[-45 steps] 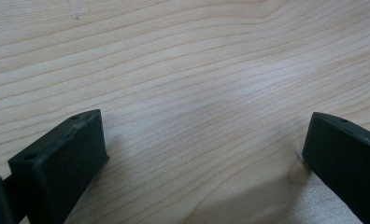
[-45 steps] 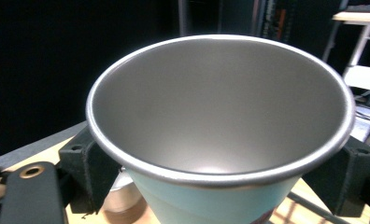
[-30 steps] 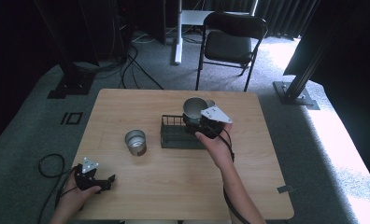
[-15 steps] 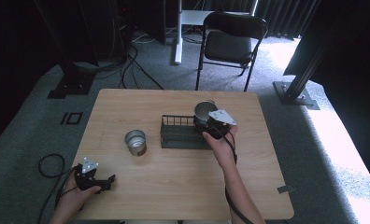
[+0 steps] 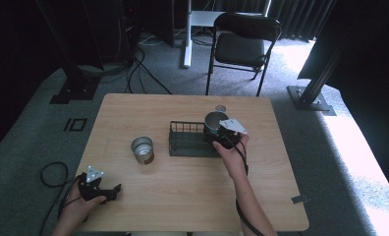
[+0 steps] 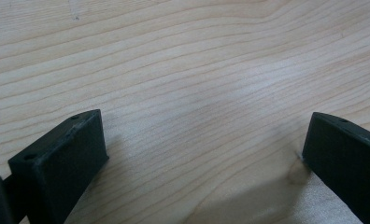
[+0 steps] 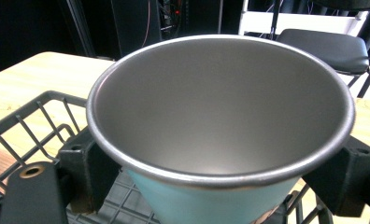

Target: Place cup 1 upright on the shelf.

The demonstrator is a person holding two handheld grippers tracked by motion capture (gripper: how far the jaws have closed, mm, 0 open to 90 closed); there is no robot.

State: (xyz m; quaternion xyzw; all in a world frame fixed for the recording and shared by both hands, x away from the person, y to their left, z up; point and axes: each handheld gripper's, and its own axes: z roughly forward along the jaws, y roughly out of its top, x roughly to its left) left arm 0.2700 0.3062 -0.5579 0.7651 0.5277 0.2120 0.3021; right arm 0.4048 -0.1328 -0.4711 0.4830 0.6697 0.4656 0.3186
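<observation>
A metal cup with a pale blue outside is held upright in my right gripper, whose jaws press on its two sides. In the high view this cup sits low over the right end of a black wire basket, with my right gripper just behind it. Whether the cup rests on the basket floor I cannot tell. A second metal cup stands on the table left of the basket. My left gripper lies open near the front left corner, its jaws wide apart over bare wood.
A small round disc lies on the wooden table behind the basket. A black folding chair stands beyond the far edge. Cables trail on the floor at the left.
My right gripper has carried the cup a little to the right and down toward the basket's right end. The left gripper has stayed put.
</observation>
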